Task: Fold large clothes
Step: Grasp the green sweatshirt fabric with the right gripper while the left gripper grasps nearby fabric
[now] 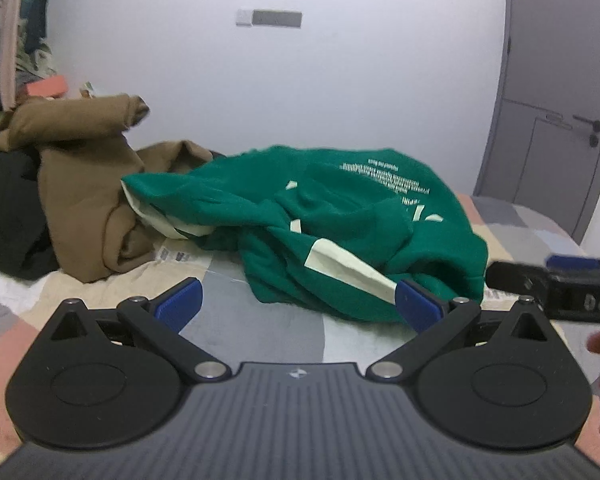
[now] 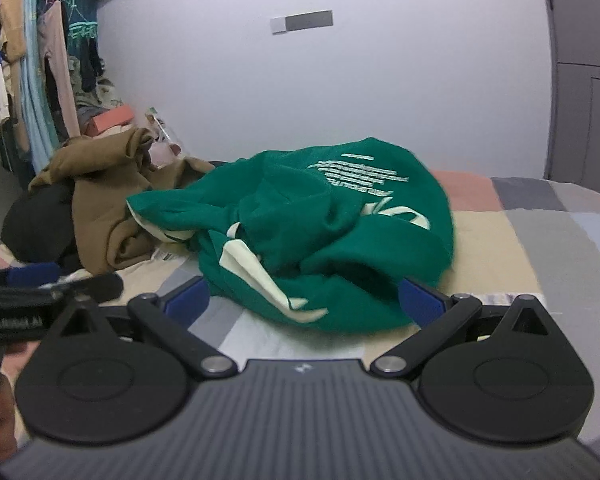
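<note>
Both claws, the left claw (image 1: 298, 300) and the right claw (image 2: 304, 300), are held released before the crumpled green sweatshirt (image 1: 340, 220) on the bed (image 1: 260, 332). 2 outer edges, seemingly the hem, should be pinched and spread flat.

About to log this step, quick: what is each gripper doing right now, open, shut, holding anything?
Left gripper: open, holding nothing, just short of the green sweatshirt.
Right gripper: open, holding nothing, at the sweatshirt's near edge.

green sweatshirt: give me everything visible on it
The green sweatshirt lies crumpled in a heap on the patchwork bedspread, unfolded. Thick, fleece-like fabric, cream lining and cream stripe patches showing, white printed text lines on top. Its left edge rests against the brown garment. Both grippers, left gripper and right gripper, are open just short of it.
</note>
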A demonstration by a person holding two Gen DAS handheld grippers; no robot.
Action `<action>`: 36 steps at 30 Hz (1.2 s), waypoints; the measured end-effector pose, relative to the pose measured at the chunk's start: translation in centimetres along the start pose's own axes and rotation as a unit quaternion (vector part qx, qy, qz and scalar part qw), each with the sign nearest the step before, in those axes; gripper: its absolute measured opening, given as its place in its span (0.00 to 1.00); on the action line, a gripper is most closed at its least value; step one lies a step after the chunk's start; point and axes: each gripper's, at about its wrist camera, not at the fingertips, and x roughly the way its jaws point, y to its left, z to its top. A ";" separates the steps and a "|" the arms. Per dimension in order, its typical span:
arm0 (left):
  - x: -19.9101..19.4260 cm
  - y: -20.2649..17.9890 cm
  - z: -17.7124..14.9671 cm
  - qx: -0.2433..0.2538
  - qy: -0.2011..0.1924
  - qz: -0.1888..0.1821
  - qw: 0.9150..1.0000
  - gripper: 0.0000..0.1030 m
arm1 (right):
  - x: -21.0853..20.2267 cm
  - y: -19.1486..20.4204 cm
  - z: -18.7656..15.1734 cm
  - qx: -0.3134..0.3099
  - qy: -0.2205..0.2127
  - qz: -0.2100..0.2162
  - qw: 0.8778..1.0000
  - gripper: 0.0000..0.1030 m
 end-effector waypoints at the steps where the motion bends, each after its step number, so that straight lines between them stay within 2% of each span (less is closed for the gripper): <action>1: 0.7 0.5 0.2 0.000 0.004 0.002 1.000 1.00 | 1.0 0.0 0.2 0.000 -0.001 0.004 1.000 1.00; 5: 3.5 2.5 0.6 0.006 0.002 0.014 1.000 1.00 | 5.5 -0.3 0.9 0.014 0.005 0.014 1.000 1.00; 7: 4.9 3.7 0.6 -0.009 0.004 0.018 1.000 1.00 | 7.9 -0.7 1.2 0.037 0.007 0.022 0.999 0.99; 11: 7.9 5.9 -0.2 -0.046 0.023 0.012 0.999 1.00 | 12.9 -0.4 1.8 0.045 0.019 0.014 0.999 0.97; 16: 10.8 7.8 -1.6 -0.060 0.045 0.009 0.997 1.00 | 18.9 0.2 2.2 0.043 0.028 -0.006 0.999 0.96; 19: 11.6 8.6 -2.3 -0.069 0.045 -0.002 0.997 1.00 | 21.7 0.5 2.1 0.042 0.024 -0.019 0.999 0.96; 23: 12.9 8.9 -2.8 -0.070 0.055 0.002 0.996 1.00 | 23.8 1.1 2.1 0.028 0.023 -0.030 0.999 0.99; 26: 13.1 9.1 -3.0 -0.076 0.058 -0.002 0.995 1.00 | 24.7 1.3 2.2 0.022 0.028 -0.021 0.999 0.99; 29: 13.2 9.3 -3.0 -0.081 0.057 0.000 0.995 1.00 | 24.5 1.5 2.7 0.024 0.028 -0.008 0.999 0.78; 31: 13.0 9.6 -3.0 -0.090 0.055 0.000 0.994 1.00 | 24.2 1.5 3.3 0.022 0.031 -0.008 0.999 0.57; 32: 12.9 9.7 -3.0 -0.095 0.053 -0.001 0.994 1.00 | 23.8 1.5 3.6 0.019 0.032 -0.008 0.999 0.50; 33: 12.8 9.8 -3.0 -0.100 0.050 -0.002 0.994 1.00 | 23.3 1.5 4.0 0.014 0.032 -0.009 0.999 0.38; 34: 12.6 9.9 -2.9 -0.103 0.047 -0.002 0.994 1.00 | 22.5 1.4 4.3 0.008 0.029 -0.011 0.999 0.31; 36: 12.3 9.9 -2.8 -0.104 0.043 0.000 0.994 1.00 | 20.9 1.5 5.1 -0.002 0.018 -0.012 1.000 0.27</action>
